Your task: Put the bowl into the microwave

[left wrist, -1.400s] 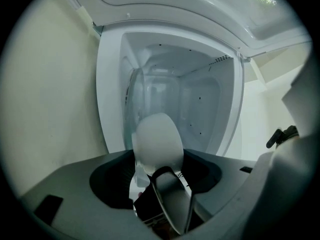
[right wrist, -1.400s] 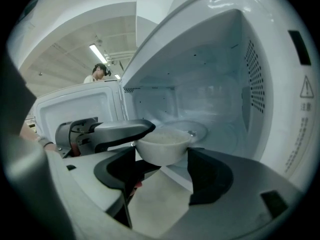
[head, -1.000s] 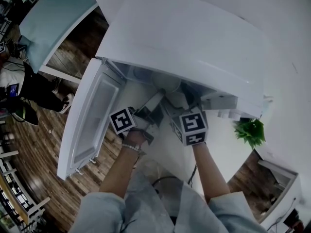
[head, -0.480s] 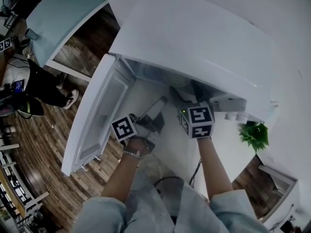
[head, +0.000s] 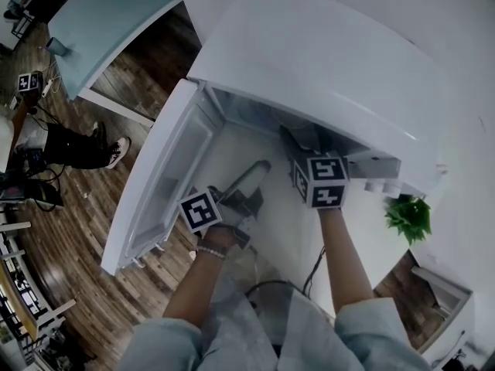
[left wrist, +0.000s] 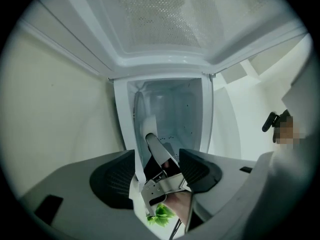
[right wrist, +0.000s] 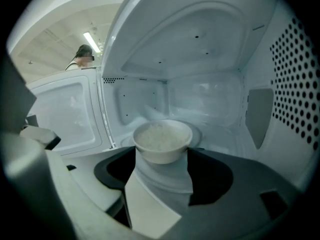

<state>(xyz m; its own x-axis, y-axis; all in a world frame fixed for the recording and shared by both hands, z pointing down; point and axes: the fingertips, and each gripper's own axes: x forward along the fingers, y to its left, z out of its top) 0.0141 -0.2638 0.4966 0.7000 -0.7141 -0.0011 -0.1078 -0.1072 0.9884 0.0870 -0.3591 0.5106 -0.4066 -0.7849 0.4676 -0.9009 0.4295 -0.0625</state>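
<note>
My right tongs [right wrist: 161, 176] are spread wide and hold nothing. The bowl [right wrist: 162, 141] stands just beyond their tips, upright on the floor of the microwave [head: 325, 60] about the middle of the cavity, and it is full of something white, rice by the look of it. My left tongs [left wrist: 157, 174] are also apart and empty, hanging outside the opening near the door [head: 158, 184], which is swung fully out to the left. I judge the placing done, so the step in hand is getting my right tongs out cleanly. I would draw them straight back along their own line, level and spread, so that neither tip clips the rim and tips the bowl or drags it forward. I would also keep clear of the perforated wall on the right. Only once they are past the front edge would I swing the door shut with the left. By count there is one bowl, one microwave with one door, two tongs, and one small green plant [head: 406, 215] on the bench beside the microwave.
</note>
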